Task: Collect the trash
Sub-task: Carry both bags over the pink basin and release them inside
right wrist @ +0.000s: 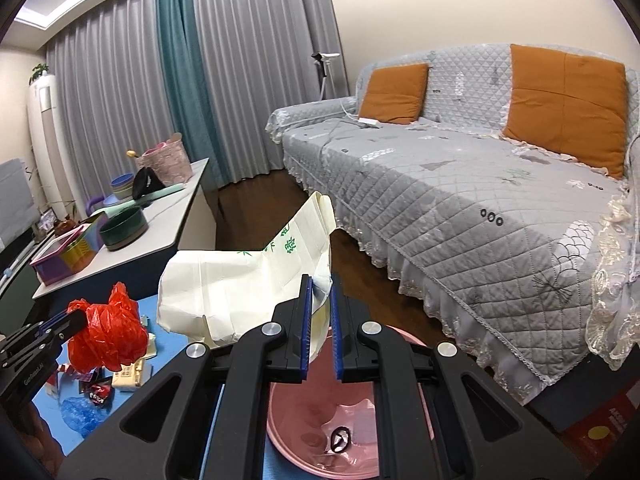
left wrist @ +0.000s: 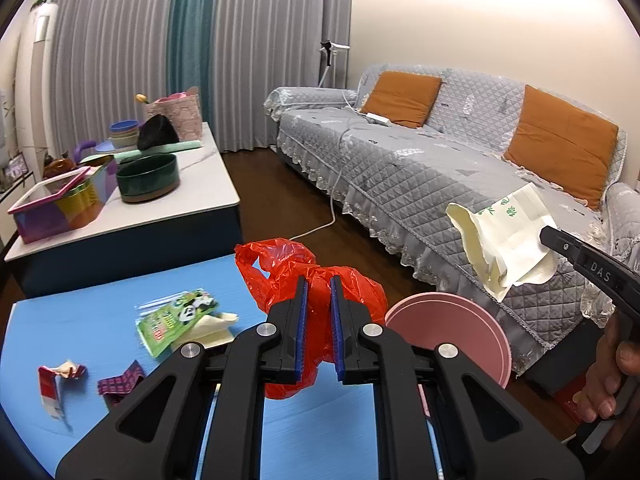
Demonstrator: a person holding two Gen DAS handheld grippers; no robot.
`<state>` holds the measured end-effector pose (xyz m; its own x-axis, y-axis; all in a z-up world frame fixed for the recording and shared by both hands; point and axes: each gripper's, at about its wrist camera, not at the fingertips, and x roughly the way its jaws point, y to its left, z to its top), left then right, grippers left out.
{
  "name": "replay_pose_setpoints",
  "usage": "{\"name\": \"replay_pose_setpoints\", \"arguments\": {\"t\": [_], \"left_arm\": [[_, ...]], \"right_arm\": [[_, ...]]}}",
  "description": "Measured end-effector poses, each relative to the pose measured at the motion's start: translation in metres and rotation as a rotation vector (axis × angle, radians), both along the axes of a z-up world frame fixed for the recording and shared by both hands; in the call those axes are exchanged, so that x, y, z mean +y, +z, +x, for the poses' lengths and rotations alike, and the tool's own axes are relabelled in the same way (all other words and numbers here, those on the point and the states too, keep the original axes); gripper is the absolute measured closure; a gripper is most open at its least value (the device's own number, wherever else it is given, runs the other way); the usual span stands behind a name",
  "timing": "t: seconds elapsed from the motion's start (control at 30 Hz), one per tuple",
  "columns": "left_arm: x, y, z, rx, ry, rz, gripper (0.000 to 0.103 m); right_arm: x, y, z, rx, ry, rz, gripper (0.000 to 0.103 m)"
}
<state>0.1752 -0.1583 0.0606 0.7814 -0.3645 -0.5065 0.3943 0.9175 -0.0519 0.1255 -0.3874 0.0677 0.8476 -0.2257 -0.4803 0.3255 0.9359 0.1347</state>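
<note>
- While both hands are loaded, we read the step as carrying trash to the pink bin [right wrist: 352,412], our landmark.
- Left gripper [left wrist: 319,308]: jaws clamped on a crumpled red plastic bag [left wrist: 348,280], held just left of the bin, above the blue mat [left wrist: 92,320].
- Right gripper [right wrist: 320,308]: jaws pinched on a cream paper bag [right wrist: 240,284] that hangs over the bin's far rim.
- Next, we judge, each bag must sit squarely above the bin's mouth before release.
- Left of the bin, a green wrapper [left wrist: 176,320] and smaller scraps [left wrist: 60,380] remain on the mat.
</note>
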Motion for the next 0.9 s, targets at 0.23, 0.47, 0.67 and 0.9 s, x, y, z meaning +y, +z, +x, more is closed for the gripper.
{"name": "replay_pose_setpoints", "arguments": {"t": [0.23,0.47,0.67,0.9], "left_arm": [[-0.017,-0.004,0.002,0.008,-0.030,-0.002,0.092],[-0.030,-0.011,0.004,0.025,-0.055,-0.004,0.092],[-0.045,-0.022,0.005,0.045,-0.091,0.002,0.092],[-0.066,-0.032,0.009,0.064,-0.142,0.002,0.092]], "right_arm": [[-0.012,-0.003,0.000,0.008,-0.030,0.003,0.094],[-0.018,-0.007,0.003,0.025,-0.047,0.013,0.094],[-0.020,-0.013,0.008,0.042,-0.054,0.020,0.094],[-0.029,-0.021,0.014,0.072,-0.079,0.026,0.094]]}}
